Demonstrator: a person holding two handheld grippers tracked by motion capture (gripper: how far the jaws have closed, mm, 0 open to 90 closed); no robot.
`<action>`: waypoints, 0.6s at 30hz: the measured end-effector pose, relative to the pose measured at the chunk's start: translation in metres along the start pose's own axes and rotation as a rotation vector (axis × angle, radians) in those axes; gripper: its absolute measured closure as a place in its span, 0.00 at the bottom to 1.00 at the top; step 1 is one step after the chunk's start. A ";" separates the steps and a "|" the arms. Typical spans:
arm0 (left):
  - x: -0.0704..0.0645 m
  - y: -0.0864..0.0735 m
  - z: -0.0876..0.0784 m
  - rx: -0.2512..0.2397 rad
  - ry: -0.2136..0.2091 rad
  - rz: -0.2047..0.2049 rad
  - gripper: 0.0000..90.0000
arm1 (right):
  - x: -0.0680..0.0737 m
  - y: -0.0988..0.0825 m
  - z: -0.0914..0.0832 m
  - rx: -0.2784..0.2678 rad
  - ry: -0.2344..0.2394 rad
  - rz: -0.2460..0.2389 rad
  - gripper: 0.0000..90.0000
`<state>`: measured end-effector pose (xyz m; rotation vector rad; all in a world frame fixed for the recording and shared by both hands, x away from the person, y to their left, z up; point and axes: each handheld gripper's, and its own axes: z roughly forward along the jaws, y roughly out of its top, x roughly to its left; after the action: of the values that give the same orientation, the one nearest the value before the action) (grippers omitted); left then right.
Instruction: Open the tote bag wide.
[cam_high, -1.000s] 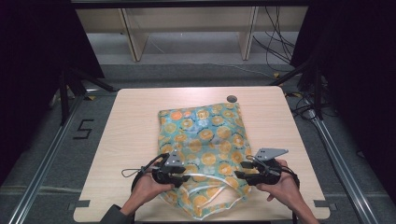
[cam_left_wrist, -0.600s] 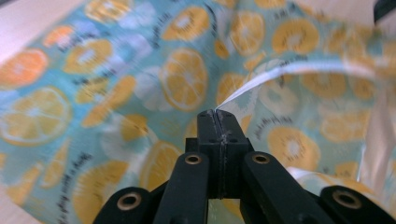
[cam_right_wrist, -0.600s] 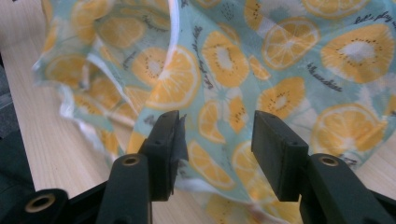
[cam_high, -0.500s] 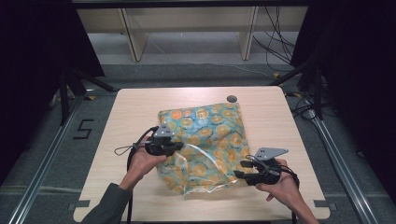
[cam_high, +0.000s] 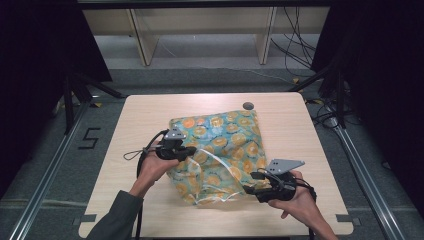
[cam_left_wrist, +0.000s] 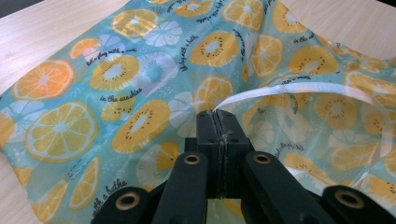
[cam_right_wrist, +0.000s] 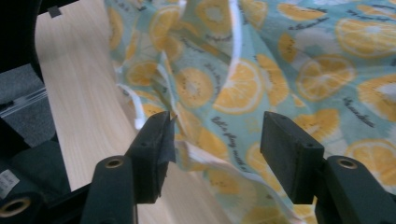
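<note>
Bag: fruit-print plastic bag (cam_high: 220, 145) lies on the table (cam_high: 125, 125), its mouth toward the person and its far edge just short of the dark round hole (cam_high: 247, 105) in the tabletop.
High view: shows the whole bag, with its near left corner lifted and folded over, and a hand behind each gripper.
Left gripper view: shows what the high view cannot, small script printed between the orange and kiwi slices, and the white rim strip (cam_left_wrist: 299, 88) arching away from the jaws.
Bag contents: cannot tell; the mouth gapes a little.
Left gripper (cam_left_wrist: 218, 116): jaws pressed together, pinching the white rim strip at the bag's left edge.
Right gripper (cam_right_wrist: 215, 135): jaws wide and have just been opening; the bag's crumpled near edge lies between them, brushing the left jaw, not pinched.
</note>
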<state>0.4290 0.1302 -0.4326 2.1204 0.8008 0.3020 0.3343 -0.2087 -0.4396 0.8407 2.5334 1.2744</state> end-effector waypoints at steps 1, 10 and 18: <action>0.001 0.000 0.000 -0.002 -0.002 -0.007 0.99 | 0.001 0.001 0.001 0.007 0.002 -0.008 0.46; 0.007 -0.004 0.003 0.001 -0.012 -0.021 0.98 | 0.013 0.006 0.024 0.094 -0.005 -0.070 0.44; 0.010 -0.007 0.004 0.015 -0.014 -0.020 0.97 | 0.001 0.007 0.037 0.136 -0.058 -0.146 0.99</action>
<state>0.4353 0.1368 -0.4409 2.1254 0.8182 0.2714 0.3509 -0.1795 -0.4570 0.6921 2.6051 1.0292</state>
